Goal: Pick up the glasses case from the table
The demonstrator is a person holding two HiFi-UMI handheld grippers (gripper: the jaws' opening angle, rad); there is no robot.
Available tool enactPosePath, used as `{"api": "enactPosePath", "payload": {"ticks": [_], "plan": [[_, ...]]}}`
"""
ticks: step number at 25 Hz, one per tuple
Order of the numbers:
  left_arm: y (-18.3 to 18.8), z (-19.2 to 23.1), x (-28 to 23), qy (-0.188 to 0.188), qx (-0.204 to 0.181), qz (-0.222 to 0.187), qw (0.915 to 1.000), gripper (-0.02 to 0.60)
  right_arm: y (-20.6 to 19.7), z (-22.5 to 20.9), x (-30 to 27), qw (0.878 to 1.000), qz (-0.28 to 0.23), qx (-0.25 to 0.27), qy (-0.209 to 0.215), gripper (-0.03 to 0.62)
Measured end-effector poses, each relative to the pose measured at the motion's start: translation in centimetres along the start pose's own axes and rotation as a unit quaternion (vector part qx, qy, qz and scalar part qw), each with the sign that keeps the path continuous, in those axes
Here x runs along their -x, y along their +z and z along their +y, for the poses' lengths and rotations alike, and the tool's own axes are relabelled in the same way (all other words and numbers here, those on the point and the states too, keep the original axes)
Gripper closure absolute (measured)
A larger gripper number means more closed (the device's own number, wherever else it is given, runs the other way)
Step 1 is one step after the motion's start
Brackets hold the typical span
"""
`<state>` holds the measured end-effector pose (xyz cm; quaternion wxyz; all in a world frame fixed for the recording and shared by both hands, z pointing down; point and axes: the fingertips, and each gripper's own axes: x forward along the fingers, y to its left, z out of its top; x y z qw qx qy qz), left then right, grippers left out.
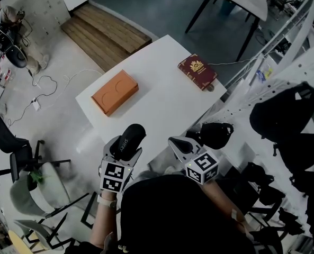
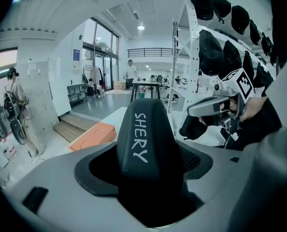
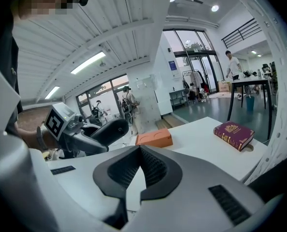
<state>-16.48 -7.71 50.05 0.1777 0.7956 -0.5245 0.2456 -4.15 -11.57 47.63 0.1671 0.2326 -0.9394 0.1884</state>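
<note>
- table [image 1: 162,83]: white top, largest item; the task's thing no longer rests on it.
- orange box [image 1: 115,92]: lies flat near the table's left edge, untouched, well apart from both tools.
- book [image 1: 197,71]: maroon, gilt crest, at the far right corner.
- glasses case [image 1: 129,139]: black, rounded, lettered "shery"; lifted clear of the top, about over the table's near edge.
- left gripper [image 1: 126,148]: clenched on the case, gripping its lower part, with the lettered end jutting out past the pads.
- right gripper [image 3: 139,151]: pads closed on each other, nothing between them, idle beside the left.
- risk, judged: the shell looks smooth and curved, so it could pivot or squirt out of the pads if pressure eases. Being so near the edge, a dropped case would likely land on the floor.
</note>
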Motion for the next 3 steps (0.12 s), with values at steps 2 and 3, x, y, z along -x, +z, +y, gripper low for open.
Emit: {"api": "enactPosePath", "payload": {"ticks": [2,3], "plan": [[0.00,0.00,0.00,-0.002,0.001,0.000,1.0000,0.216,0.06,-0.13,0.03,1.000,-0.002,-0.006,-0.001,0.566],[-0.01,-0.02,-0.01,-0.002,0.002,0.000,1.0000,0.215,0.08,-0.18,0.04,1.000,-0.003,-0.009,-0.002,0.566]]}}
